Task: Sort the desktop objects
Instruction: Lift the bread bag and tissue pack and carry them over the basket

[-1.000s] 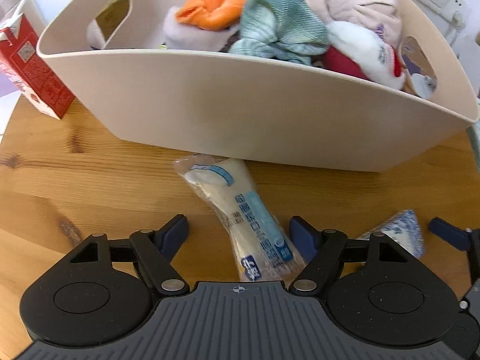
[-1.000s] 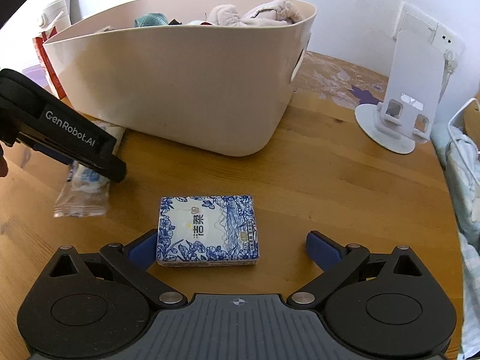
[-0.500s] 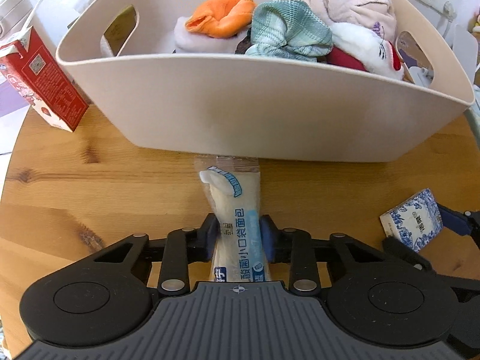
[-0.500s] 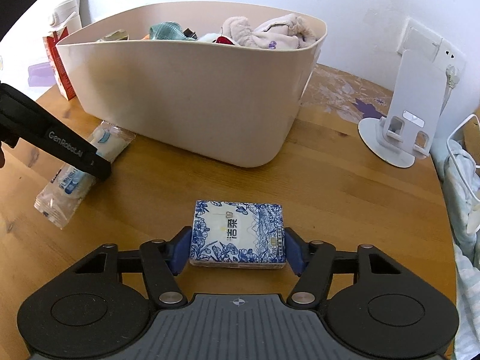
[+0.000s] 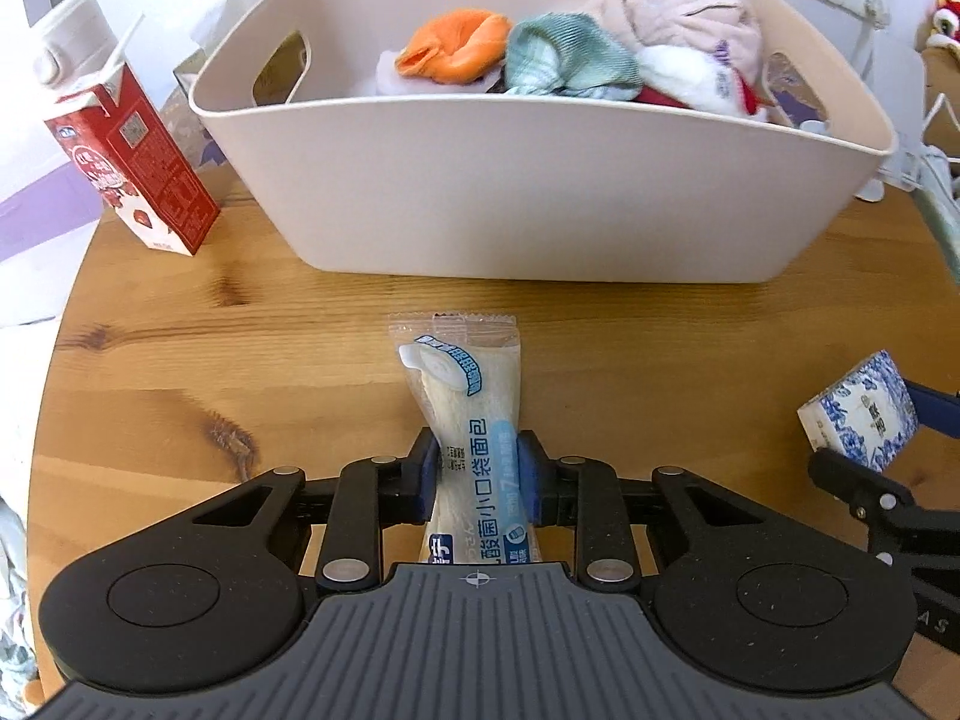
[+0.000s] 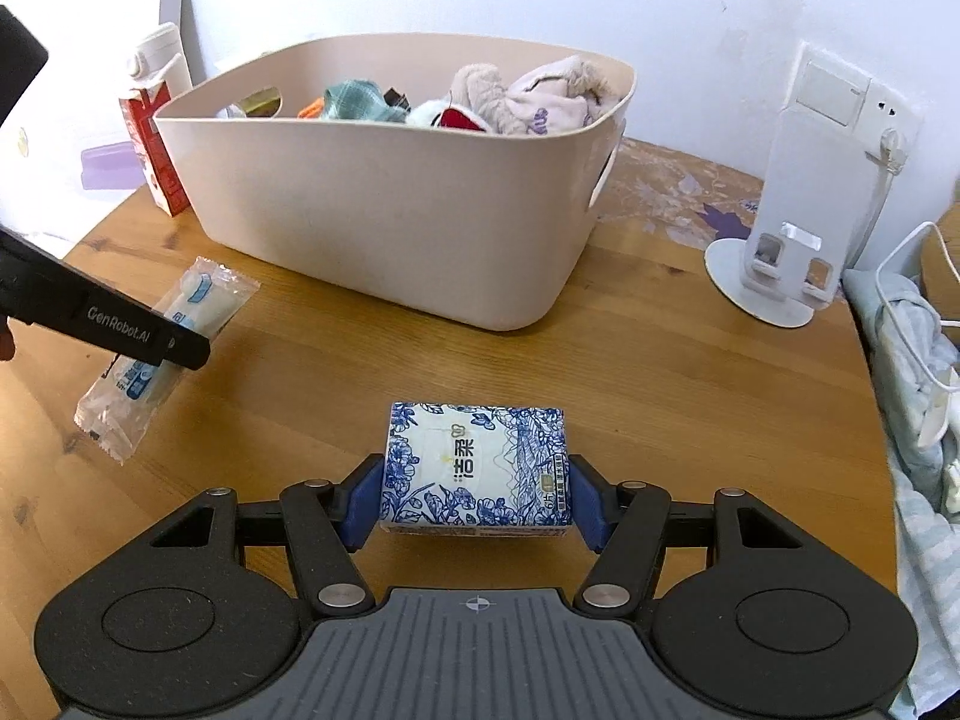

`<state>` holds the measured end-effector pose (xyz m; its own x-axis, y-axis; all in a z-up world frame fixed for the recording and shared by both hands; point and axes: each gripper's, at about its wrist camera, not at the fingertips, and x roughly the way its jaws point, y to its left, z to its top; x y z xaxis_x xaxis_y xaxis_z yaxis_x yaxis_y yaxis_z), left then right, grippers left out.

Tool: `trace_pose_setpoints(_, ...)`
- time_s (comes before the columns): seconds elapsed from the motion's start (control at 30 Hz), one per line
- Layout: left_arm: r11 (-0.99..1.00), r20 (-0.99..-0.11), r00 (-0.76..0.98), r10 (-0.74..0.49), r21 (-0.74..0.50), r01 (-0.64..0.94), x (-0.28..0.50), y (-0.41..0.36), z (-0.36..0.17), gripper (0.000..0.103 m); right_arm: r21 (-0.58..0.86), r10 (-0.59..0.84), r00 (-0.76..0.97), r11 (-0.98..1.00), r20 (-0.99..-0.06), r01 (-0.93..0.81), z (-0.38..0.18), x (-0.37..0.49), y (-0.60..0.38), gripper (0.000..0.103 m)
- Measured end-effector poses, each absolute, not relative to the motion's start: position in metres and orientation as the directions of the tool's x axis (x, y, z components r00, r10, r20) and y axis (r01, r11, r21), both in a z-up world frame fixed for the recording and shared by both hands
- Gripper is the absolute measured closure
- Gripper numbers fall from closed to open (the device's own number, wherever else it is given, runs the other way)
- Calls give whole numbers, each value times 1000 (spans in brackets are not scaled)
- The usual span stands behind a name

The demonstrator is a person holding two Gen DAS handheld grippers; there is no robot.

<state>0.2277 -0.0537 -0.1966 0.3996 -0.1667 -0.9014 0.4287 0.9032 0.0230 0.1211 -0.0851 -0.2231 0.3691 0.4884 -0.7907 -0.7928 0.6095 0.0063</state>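
Jaws of the left gripper point(image 5: 477, 471) clamp the bread packet point(image 5: 474, 432); right gripper point(image 6: 474, 498) jaws clamp the tissue pack point(image 6: 474, 468).

Both wrist views face the shared basket point(image 5: 540, 192)

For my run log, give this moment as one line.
left tool: shut on bread packet | right tool: shut on tissue pack | basket: socks inside

Surface point(image 5: 180, 348): knotty wood, satin. Basket point(image 5: 540, 192): smooth matt plastic. Bread wrapper point(image 5: 474, 414): glossy clear film. Socks point(image 5: 564, 60): soft cloth. Carton point(image 5: 138, 174): printed paperboard.
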Motion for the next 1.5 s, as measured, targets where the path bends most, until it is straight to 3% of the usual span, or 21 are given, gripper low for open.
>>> trace_pose_setpoints(0.3,905,-869,448,-212,-1,426,205,-41,-170,76,42,542,358,591,-760,-805,-192,112,-103,43)
trace_pose_setpoints(0.8,901,-770,571,-284,-11,433,188,-19,-78,77,75,681,450,593,-578,-802,-89,128,-144,43)
trace_pose_setpoints(1.0,900,-750,575,-328,-63,431,196,-16,-51,77,72,699,503,617,-507,-784,-60,135,-150,43)
trace_pose_setpoints(1.5,887,-653,666,-361,-20,461,236,-17,7,77,49,727,557,624,-402,-780,-8,150,-116,43)
